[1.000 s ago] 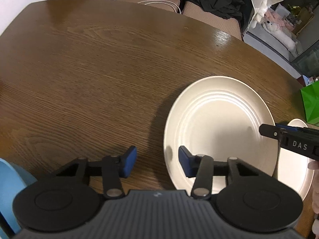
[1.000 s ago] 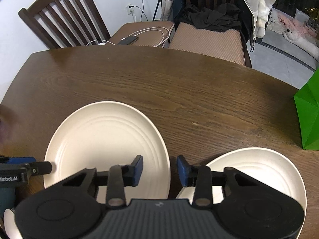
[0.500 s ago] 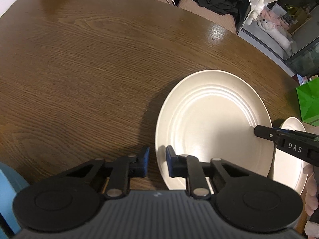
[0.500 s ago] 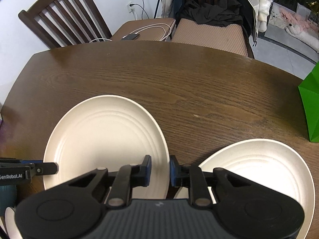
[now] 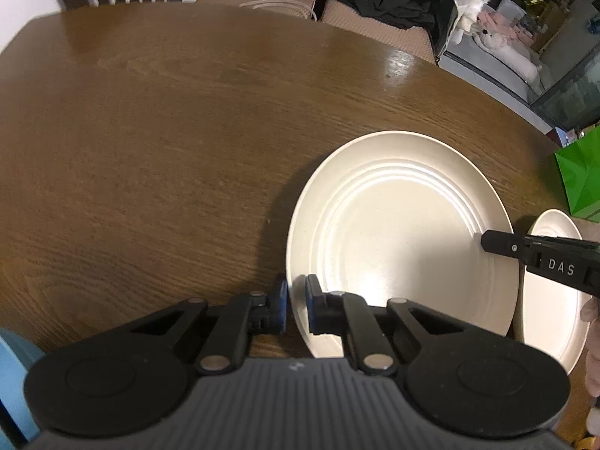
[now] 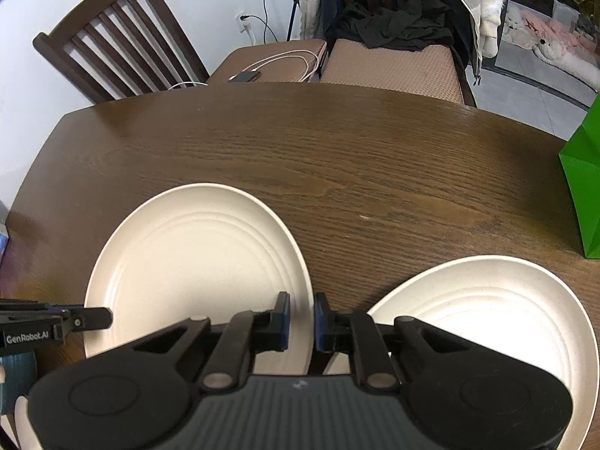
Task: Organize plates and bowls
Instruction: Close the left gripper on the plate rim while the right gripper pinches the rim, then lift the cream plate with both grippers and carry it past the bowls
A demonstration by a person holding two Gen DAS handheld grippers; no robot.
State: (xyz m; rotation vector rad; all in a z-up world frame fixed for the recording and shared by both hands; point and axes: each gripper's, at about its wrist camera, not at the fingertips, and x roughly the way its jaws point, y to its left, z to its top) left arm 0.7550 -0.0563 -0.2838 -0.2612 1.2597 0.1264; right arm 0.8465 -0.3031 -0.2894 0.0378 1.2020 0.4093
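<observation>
Status: early, nothing stacked yet as far as can be seen. One cream plate (image 5: 401, 232) lies close to the near edge of the dark wooden table (image 6: 300, 150). A second cream plate (image 6: 487, 318) sits just beside it toward the table's right end, with a strip of bare wood between the two rims. Neither plate has anything on it. The left gripper (image 5: 296, 309) is clamped on the first plate's left rim, with a blue pad on each face of the edge. The right gripper (image 6: 302, 317) straddles the opposite rim of the same plate. Its jaws are closing with the rim between them, and the pads appear to be just meeting it. So this is a two-sided hold on one plate, which I judge to be the pick-up step. Whether the plate has left the wood I cannot tell: a shadow runs along its left side, but no gap shows. Left to do, by my reckoning: lift this plate, set it on the second one or the reverse, then deal with any bowls. No bowl is identifiable in either view. A pale sliver (image 6: 18, 420) at the near left could be more crockery, but too little of it shows. A green bag (image 6: 585, 187) stands at the table's right edge, near the second plate, and needs to be kept clear during the carry.
</observation>
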